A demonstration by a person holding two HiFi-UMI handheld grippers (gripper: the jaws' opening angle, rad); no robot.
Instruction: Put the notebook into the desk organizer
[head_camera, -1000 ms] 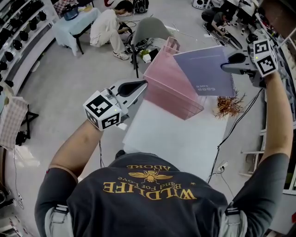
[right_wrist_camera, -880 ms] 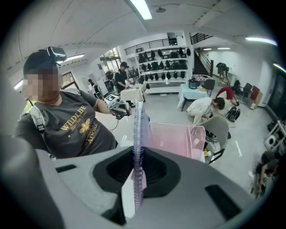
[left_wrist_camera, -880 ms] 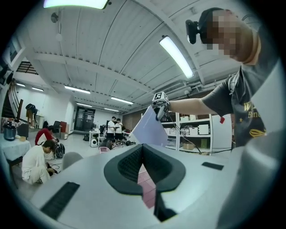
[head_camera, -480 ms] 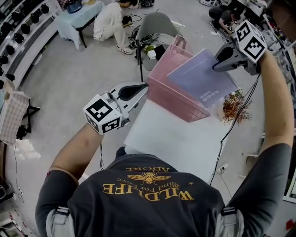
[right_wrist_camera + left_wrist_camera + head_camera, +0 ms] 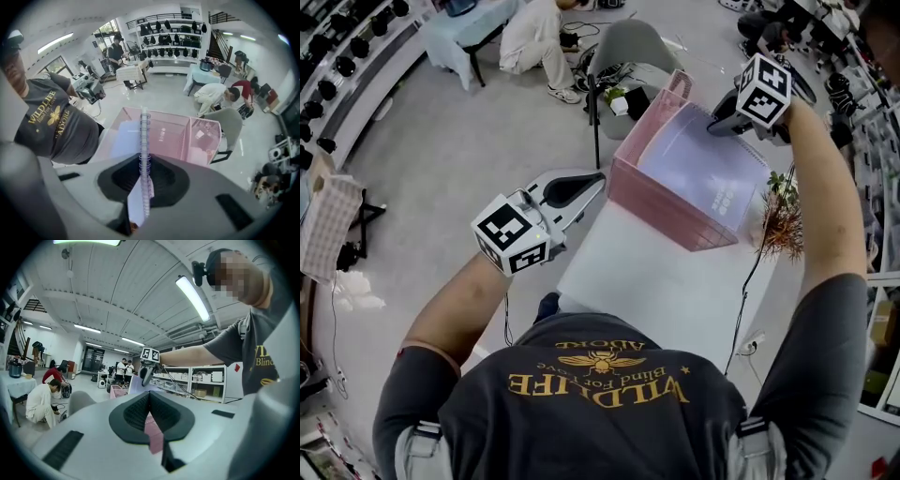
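A lavender spiral-bound notebook [image 5: 708,173] hangs tilted over the open top of the pink mesh desk organizer [image 5: 649,192], which stands at the far end of the white table [image 5: 656,291]. My right gripper [image 5: 727,114] is shut on the notebook's upper corner. In the right gripper view the wire spiral [image 5: 143,150] runs between the jaws of the right gripper [image 5: 143,176], pointing down at the organizer's large compartment [image 5: 168,133]. My left gripper [image 5: 579,187] hovers shut and holds nothing, off the table's left edge beside the organizer. In its own view the left gripper [image 5: 150,399] frames a strip of pink mesh [image 5: 153,432].
A dried reddish plant [image 5: 783,225] stands right of the organizer, with a cable [image 5: 750,281] hanging down the table's right side. A grey chair [image 5: 623,52] is behind the table. A person crouches on the floor [image 5: 534,37] by a small blue table.
My right gripper has carried the notebook left and away from me, from beside the organizer to over its open top, and tipped it steeper. The left gripper has barely moved.
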